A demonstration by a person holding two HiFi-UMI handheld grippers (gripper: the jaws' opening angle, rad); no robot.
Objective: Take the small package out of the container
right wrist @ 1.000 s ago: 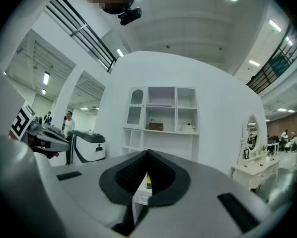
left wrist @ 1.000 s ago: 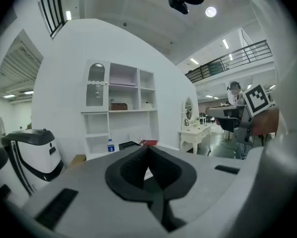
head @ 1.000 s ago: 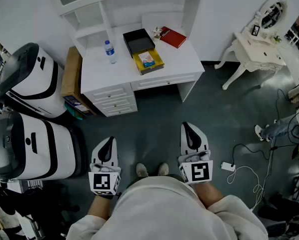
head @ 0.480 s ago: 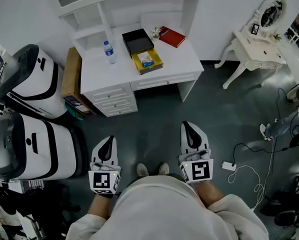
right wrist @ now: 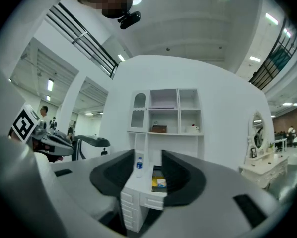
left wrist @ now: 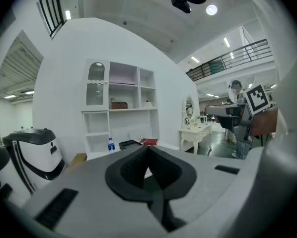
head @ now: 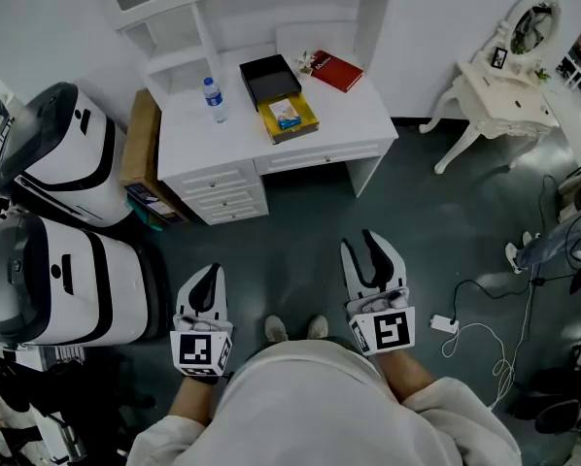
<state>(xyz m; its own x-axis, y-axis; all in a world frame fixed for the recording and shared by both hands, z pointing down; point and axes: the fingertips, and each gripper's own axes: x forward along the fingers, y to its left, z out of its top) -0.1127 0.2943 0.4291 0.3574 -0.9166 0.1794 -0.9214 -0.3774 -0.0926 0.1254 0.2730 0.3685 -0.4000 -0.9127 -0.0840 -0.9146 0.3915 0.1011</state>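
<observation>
Head view from over the person's shoulders: the biggest thing in the room is the white wooden desk with drawers and a shelf hutch (head: 354,115), standing against the wall, well away from both grippers. To its left sit two bulky white rounded machines with black bands (head: 62,280), and a flat brown cardboard carton (head: 140,139) leans just beside the desk's end.

On the desktop, an open shallow black square box (head: 269,79) lies toward the back, its inside dark. Touching its front edge is the open yellow rectangular container (head: 302,124), and in it lies the small blue-and-white package (head: 287,115), flat on the bottom. A red flat book (head: 336,71) lies to the right of the black box, and a small clear plastic water bottle with a blue label (head: 213,100) stands upright to its left.

Down near the person's feet, the left gripper (head: 211,272) has its black jaws pressed together with nothing in them. The right gripper (head: 366,249) is spreading its jaws, and nothing sits between them but the far-off desk.
</observation>
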